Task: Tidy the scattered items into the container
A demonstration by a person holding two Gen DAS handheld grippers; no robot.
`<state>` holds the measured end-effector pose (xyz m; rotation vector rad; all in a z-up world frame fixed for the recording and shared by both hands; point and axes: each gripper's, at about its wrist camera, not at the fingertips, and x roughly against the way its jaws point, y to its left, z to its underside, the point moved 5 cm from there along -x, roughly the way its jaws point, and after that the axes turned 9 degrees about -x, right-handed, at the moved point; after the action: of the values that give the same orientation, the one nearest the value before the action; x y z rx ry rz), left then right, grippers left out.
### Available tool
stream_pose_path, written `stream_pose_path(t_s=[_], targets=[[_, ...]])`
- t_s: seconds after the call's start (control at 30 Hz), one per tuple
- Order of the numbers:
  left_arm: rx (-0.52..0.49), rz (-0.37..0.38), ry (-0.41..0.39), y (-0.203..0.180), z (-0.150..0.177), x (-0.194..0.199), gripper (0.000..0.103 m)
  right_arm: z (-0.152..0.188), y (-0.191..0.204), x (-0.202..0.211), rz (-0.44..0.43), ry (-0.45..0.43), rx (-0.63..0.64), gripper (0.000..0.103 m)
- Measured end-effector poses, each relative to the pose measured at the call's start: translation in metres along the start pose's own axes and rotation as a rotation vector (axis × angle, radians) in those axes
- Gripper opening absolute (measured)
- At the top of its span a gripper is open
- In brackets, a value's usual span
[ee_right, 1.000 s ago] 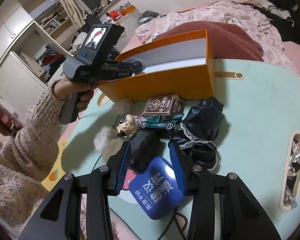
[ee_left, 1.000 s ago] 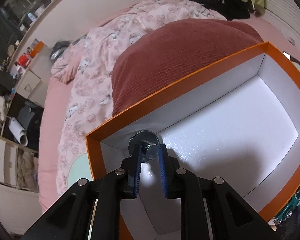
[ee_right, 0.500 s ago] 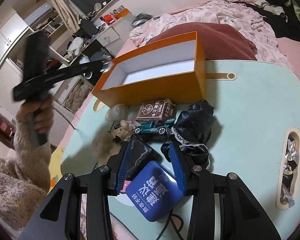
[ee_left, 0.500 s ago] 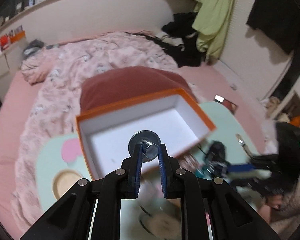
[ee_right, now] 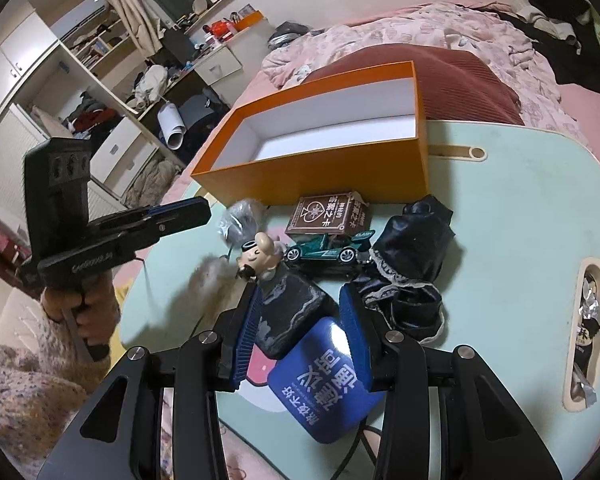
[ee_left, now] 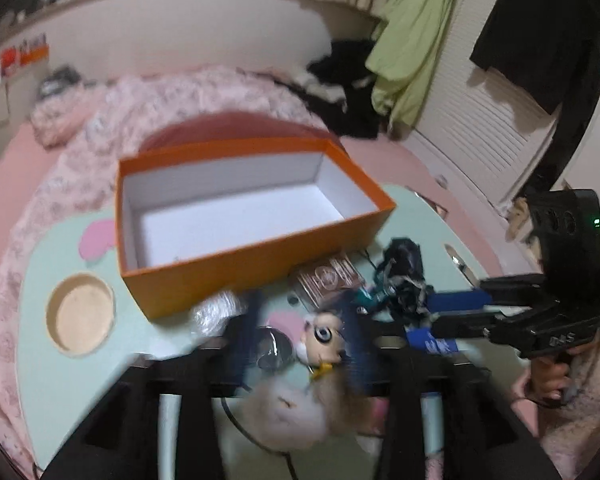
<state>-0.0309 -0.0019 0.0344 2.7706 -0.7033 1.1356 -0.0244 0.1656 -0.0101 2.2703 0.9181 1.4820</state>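
Observation:
The orange box [ee_left: 260,264] [ee_right: 320,176] stands open on the mint table, its white inside bare where it shows. My left gripper [ee_left: 300,340] is open and blurred, low over a doll-head figurine [ee_left: 322,336] [ee_right: 258,256], a round metal piece [ee_left: 274,346] and a fluffy pompom [ee_left: 288,412]. My right gripper [ee_right: 300,332] is open around a black marbled block [ee_right: 292,312] and a blue pouch [ee_right: 324,392], both on the table. A brown card box [ee_right: 328,216], a green toy car [ee_right: 328,250] and black cloth [ee_right: 412,256] lie in front of the box.
The mint table [ee_right: 520,216] has a round cup recess [ee_left: 80,314] at the left and a slot holding wrappers [ee_right: 586,332] at the right. A bed with pink bedding [ee_left: 172,100] lies behind the box. A silver wrapper [ee_right: 238,222] lies by the box's corner.
My left gripper pulled back from over the box to low above the table items and opened; the round metal piece it held now lies between its fingers. My right gripper stayed put.

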Motion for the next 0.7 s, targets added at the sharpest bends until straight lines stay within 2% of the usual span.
stream_pose_path(t_s=[0.1, 0.17, 0.2, 0.23, 0.33, 0.43, 0.5, 0.63, 0.7], targets=[[0.033, -0.005, -0.018, 0.003, 0.004, 0.006, 0.062, 0.003, 0.001, 0.001, 0.010, -0.003, 0.004, 0.042], [0.069, -0.008, -0.032, 0.004, 0.011, 0.015, 0.073, 0.008, 0.003, 0.001, 0.037, -0.010, 0.015, 0.042], [0.083, -0.017, -0.034, 0.005, 0.017, 0.019, 0.085, 0.012, 0.005, 0.001, 0.059, -0.012, 0.022, 0.042], [0.095, -0.030, -0.033, 0.006, 0.025, 0.024, 0.091, 0.017, 0.006, 0.001, 0.081, -0.012, 0.033, 0.042], [0.103, -0.059, -0.016, 0.002, 0.045, 0.030, 0.092, 0.031, 0.013, 0.001, 0.143, -0.027, 0.064, 0.042], [0.109, -0.094, 0.010, -0.003, 0.067, 0.036, 0.092, 0.043, 0.021, 0.007, 0.195, -0.086, 0.093, 0.043], [0.112, -0.104, 0.018, -0.007, 0.079, 0.038, 0.092, 0.053, 0.027, 0.012, 0.237, -0.141, 0.111, 0.062], [0.096, -0.133, 0.074, -0.016, 0.099, 0.035, 0.094, 0.074, 0.034, 0.022, 0.294, -0.246, 0.144, 0.071], [0.095, -0.164, 0.102, -0.015, 0.104, 0.031, 0.094, 0.083, 0.031, 0.024, 0.335, -0.282, 0.147, 0.079]])
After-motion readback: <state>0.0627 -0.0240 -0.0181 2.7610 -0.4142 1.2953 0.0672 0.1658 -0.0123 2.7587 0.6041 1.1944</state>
